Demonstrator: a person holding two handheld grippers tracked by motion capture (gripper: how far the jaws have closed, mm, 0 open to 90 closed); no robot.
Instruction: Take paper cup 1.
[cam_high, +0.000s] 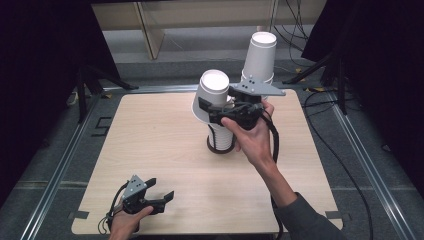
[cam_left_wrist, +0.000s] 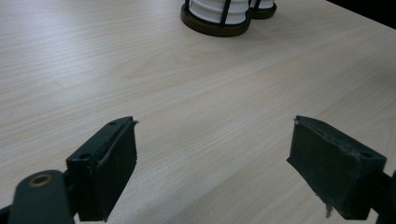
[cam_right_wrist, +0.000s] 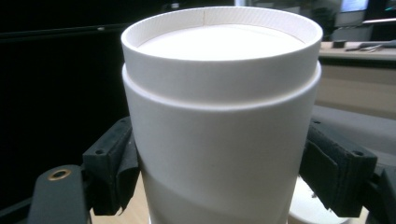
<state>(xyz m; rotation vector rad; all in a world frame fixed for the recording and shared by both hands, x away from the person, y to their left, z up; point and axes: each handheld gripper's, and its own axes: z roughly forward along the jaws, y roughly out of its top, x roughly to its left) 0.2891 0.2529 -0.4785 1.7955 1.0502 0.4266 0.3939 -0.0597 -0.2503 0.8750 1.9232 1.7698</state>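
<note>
pale wood-grain table (cam_high: 165, 150) sits on a grey floor with dark curtains at both sides and loose cables (cam_high: 320, 95) at 1 to 3 o'clock.

**state**
- right tongs (cam_high: 206, 107): closed on an upturned white paper cup (cam_high: 212, 95), pads pressing its wall from both sides; in the right gripper view the cup (cam_right_wrist: 219, 121) sits base-up between the jaws.
- the held cup sits tilted at the top of a short stack in a dark-ringed holder (cam_high: 220, 145) near the table centre, slightly toward 1 o'clock. whether it has fully cleared the cup beneath cannot be told.
- a second, taller cup stack (cam_high: 260, 57) stands just behind it at 1 o'clock.
- left tongs (cam_high: 159, 192): jaws apart with nothing between them, resting low near the table edge at 7 o'clock.

**procedure, as judged**
1. the step in hand appears to be lifting the top cup off its stack.
2. level the cup first; a tilted cup may bind on the one under it and drag the holder.
3. keep pressure light; thin paper walls dent easily.
4. draw straight up along the stack axis until the rim is free, then travel sideways.

**clearance**
- the tall stack is close at 1 o'clock; avoid swinging that way.
- open table lies from 8 to 11 o'clock, the safest exit path.
- the right tongs' cable (cam_high: 274, 135) hangs near the holder; keep it off the ring.
</note>
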